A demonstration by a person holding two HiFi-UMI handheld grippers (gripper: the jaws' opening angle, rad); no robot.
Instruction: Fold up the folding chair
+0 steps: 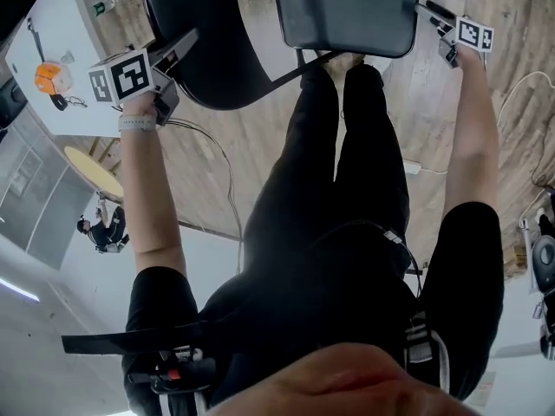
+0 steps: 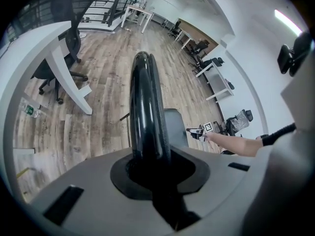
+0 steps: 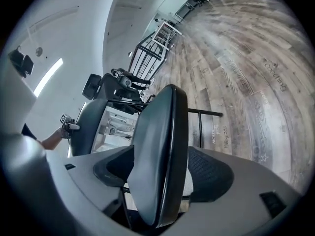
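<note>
Left gripper view has your left hand-held gripper clamped on the black rim of the backrest, while your right hand-held gripper stands wide apart with the edge of the seat between its jaws, not pinched. Close the right one firmly on that edge before swinging the seat towards the backrest, and hold the left grip steady so the folding chair, standing on the wooden floor just ahead of your legs, doesn't tip or slide

Left gripper tight on chair backrest
</note>
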